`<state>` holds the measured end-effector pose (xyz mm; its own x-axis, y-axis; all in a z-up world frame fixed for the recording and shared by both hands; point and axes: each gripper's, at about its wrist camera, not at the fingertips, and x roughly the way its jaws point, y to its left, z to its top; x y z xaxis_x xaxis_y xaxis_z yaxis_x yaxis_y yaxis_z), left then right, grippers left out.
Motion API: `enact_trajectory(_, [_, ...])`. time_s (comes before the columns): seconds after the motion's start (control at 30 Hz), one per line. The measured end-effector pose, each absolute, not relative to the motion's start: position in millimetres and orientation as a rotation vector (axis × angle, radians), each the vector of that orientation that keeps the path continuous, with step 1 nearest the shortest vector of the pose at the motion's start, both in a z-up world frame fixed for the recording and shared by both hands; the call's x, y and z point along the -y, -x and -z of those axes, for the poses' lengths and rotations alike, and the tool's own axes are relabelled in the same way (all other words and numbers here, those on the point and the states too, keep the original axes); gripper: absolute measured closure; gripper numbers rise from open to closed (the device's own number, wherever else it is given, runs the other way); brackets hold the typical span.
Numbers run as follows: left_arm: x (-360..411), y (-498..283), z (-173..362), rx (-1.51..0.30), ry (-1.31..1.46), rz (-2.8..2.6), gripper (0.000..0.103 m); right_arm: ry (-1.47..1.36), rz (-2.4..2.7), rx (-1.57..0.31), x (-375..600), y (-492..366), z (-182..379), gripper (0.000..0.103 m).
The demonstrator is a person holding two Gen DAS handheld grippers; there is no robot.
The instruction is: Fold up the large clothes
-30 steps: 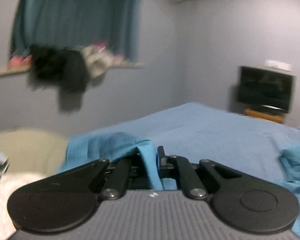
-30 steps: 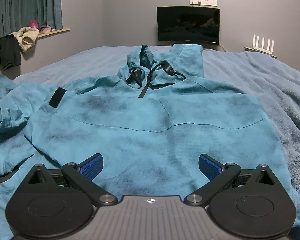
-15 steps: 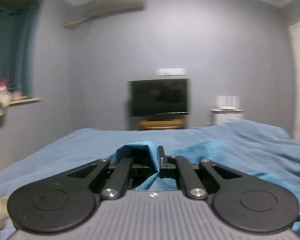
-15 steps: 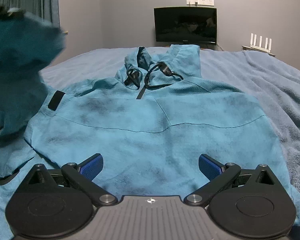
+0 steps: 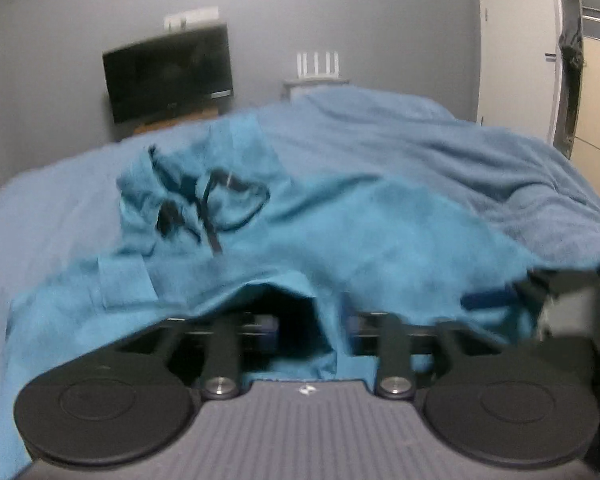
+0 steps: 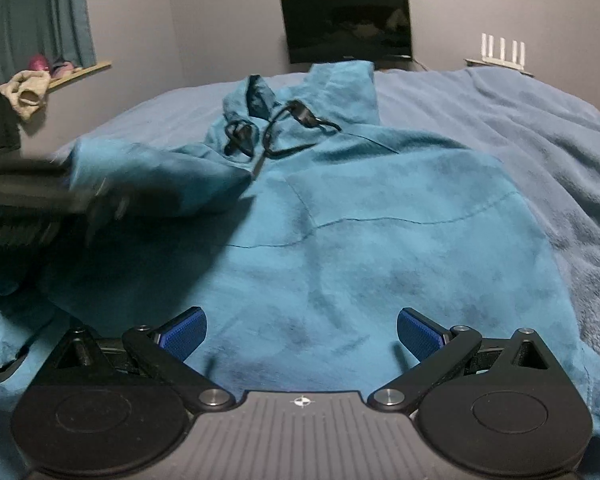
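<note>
I see the teal hoodie (image 6: pixel 360 216) spread flat on the bed (image 6: pixel 540 168), hood end toward the far wall with the dark screen (image 6: pixel 348 28), hem nearest my right gripper (image 6: pixel 300 330). Its long axis runs from me straight away toward that screen, with the black drawstrings (image 6: pixel 276 132) looped just below the hood.

My right gripper hovers over the hem with its jaws spread wide and nothing between the blue pads (image 6: pixel 184 330); the cloth lies below them. To its right the hoodie's side edge falls short of the blanket's rumpled fold, so there is bare bed on that side, and more bare bed past the hood.

On the left side a sleeve (image 6: pixel 148 176) is folded in over the chest, with my left gripper (image 5: pixel 314 326) blurred beside it (the left view is smeared throughout). Its jaws are opening, and a fold of teal cloth hangs in the gap between them; I cannot tell whether the pads touch it. The left edge is crowded with bunched fabric, near a window ledge (image 6: pixel 80 72) holding clothes.
</note>
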<state>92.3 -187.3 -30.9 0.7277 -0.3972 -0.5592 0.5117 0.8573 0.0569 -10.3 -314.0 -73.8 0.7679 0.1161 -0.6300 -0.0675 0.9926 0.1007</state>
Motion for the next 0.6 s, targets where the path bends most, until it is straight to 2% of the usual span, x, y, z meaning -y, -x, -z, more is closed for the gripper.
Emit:
enact_trajectory(0.03, [179, -88, 30, -0.566, -0.196, 0.499, 0.031, -0.081, -0.093, -0.692, 316, 10, 74, 0.000])
enact_trajectory(0.07, [170, -83, 25, -0.561, -0.162, 0.508, 0.021, -0.089, -0.088, -0.692, 317, 11, 74, 0.000])
enact_trajectory(0.1, [158, -81, 22, -0.562, -0.130, 0.525, 0.019, -0.099, -0.084, -0.691, 319, 11, 74, 0.000])
enact_trajectory(0.2, [114, -67, 1, -0.592, -0.047, 0.549, 0.015, -0.112, -0.074, -0.676, 322, 16, 71, 0.000])
enact_trajectory(0.33, [46, -42, -21, -0.531, 0.014, 0.453, 0.007, -0.118, -0.077, -0.610, 322, 28, 56, 0.000])
enact_trajectory(0.43, [5, -50, -12, -0.536, 0.067, 0.283, 0.007, -0.130, -0.092, -0.534, 317, 39, 39, 0.000])
enact_trajectory(0.6, [-33, -83, 31, -0.682, 0.117, 0.053, 0.007, -0.085, -0.203, -0.513, 277, 44, 20, 0.001])
